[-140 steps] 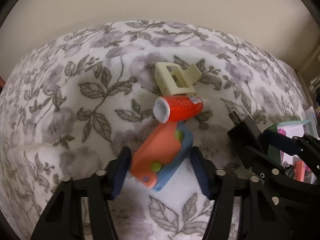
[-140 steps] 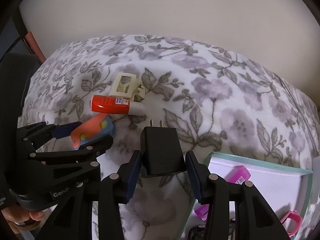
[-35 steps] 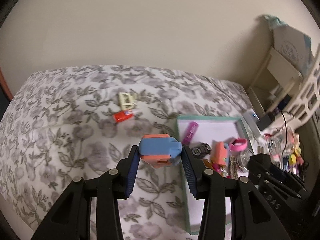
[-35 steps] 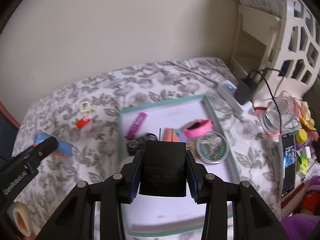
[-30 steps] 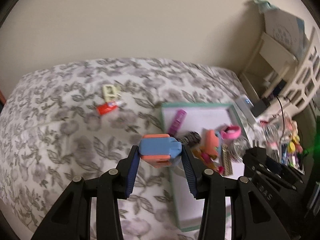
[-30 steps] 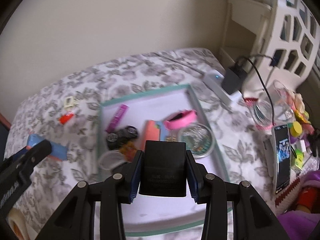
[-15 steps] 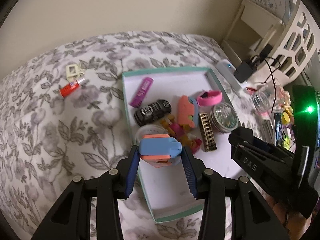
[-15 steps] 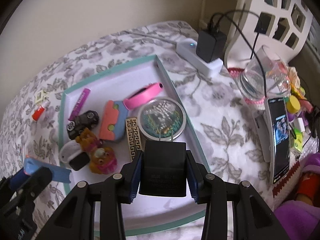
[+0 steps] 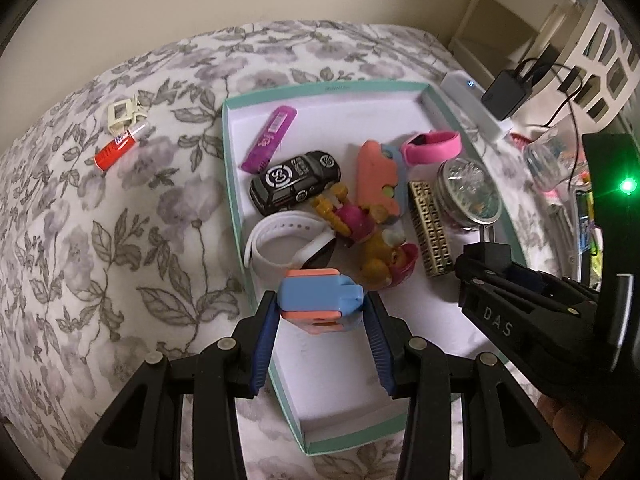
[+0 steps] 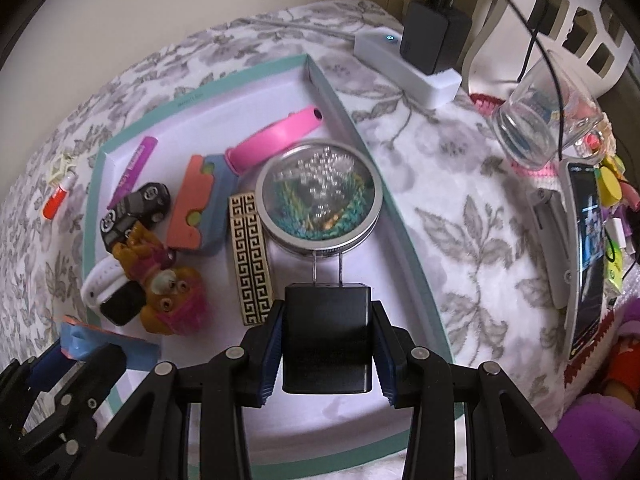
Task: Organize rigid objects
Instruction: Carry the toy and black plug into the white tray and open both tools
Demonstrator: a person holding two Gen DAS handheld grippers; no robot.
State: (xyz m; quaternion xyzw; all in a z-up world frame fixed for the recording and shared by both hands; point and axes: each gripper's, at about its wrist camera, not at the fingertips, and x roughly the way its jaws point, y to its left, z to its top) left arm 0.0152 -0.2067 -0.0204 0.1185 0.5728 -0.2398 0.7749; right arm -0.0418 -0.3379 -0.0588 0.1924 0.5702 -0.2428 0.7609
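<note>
My left gripper [image 9: 320, 312] is shut on a blue and orange toy block [image 9: 320, 298], held over the near left part of a teal-rimmed white tray [image 9: 227, 148]. My right gripper [image 10: 326, 338] is shut on a black plug adapter [image 10: 326, 344] with its two prongs pointing ahead, over the tray's [image 10: 396, 216] bare near floor. The right gripper with the adapter [image 9: 494, 254] also shows at the right of the left wrist view. The left gripper's block [image 10: 92, 338] shows at the lower left of the right wrist view.
The tray holds a black toy car [image 9: 296, 182], purple tube [image 9: 270, 138], pink band [image 9: 432, 147], white watch [image 9: 280, 246], round tin [image 10: 318, 194], patterned bar [image 10: 250, 258] and toy figures [image 10: 168, 292]. A red tube [image 9: 116, 148] and cream clip [image 9: 122, 110] lie left. Power strip [image 10: 404, 68], glass [image 10: 540, 124], phone [image 10: 588, 256] right.
Both grippers carried their objects from the floral cover to over the tray and sank toward it. The view tipped downward. The grips on the block and the adapter are unchanged.
</note>
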